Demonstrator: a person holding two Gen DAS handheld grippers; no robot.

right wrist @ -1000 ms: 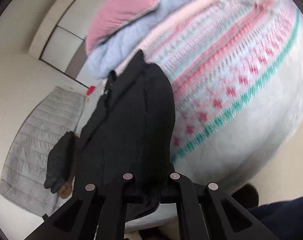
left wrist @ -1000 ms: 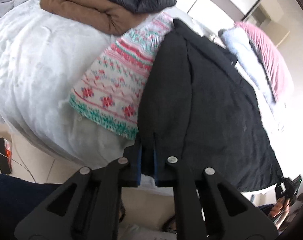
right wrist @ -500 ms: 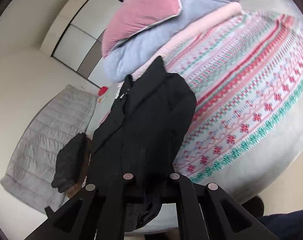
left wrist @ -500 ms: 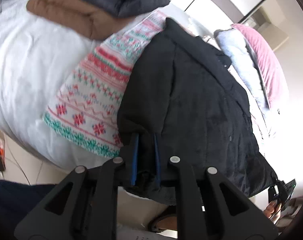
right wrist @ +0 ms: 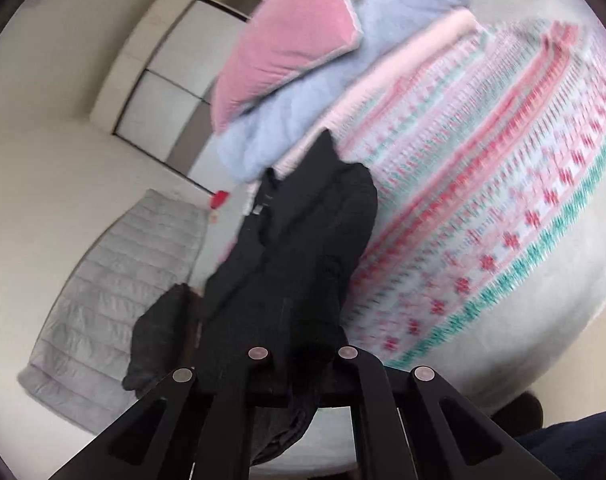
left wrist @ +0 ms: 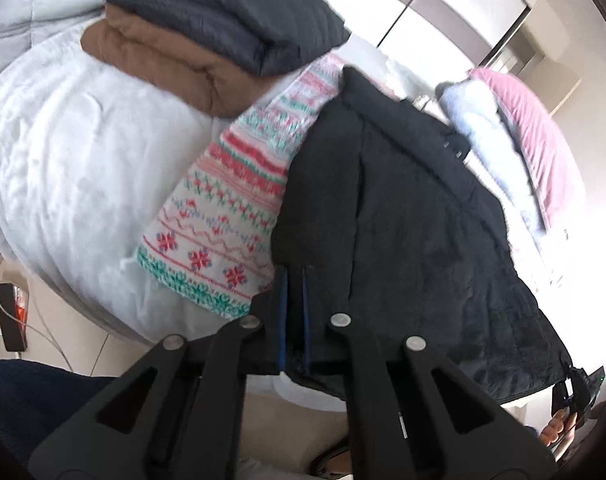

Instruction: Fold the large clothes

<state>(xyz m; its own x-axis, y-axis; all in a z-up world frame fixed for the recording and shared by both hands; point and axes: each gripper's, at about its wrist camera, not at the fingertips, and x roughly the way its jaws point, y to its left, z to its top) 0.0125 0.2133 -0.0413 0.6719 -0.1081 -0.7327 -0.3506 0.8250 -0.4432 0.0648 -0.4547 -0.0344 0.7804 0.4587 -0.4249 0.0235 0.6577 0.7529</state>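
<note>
A black quilted jacket point(left wrist: 403, 220) lies spread on the bed, over a patterned knit blanket point(left wrist: 223, 220). My left gripper point(left wrist: 295, 276) pinches the jacket's near hem at its left corner, and its jaws are closing tight on the fabric between the blue pads. In the right wrist view the same jacket point(right wrist: 303, 240) stretches away from my right gripper point(right wrist: 303, 320), which is shut on the hem, its fingertips buried in the dark cloth. The hem hangs lifted off the bed edge on both sides.
Folded brown point(left wrist: 163, 56) and dark grey point(left wrist: 231, 8) garments are stacked at the far left of the white duvet point(left wrist: 63, 160). A pink pillow point(right wrist: 295, 40) and a light blue blanket point(right wrist: 303, 112) lie at the head. A grey quilted coat point(right wrist: 103, 280) lies beyond. A device with a cable point(left wrist: 11, 316) is on the floor.
Both grippers have risen a little with the jacket's hem in them, and the near edge of the jacket has lifted off the bed. The left jaws eased briefly and closed again.
</note>
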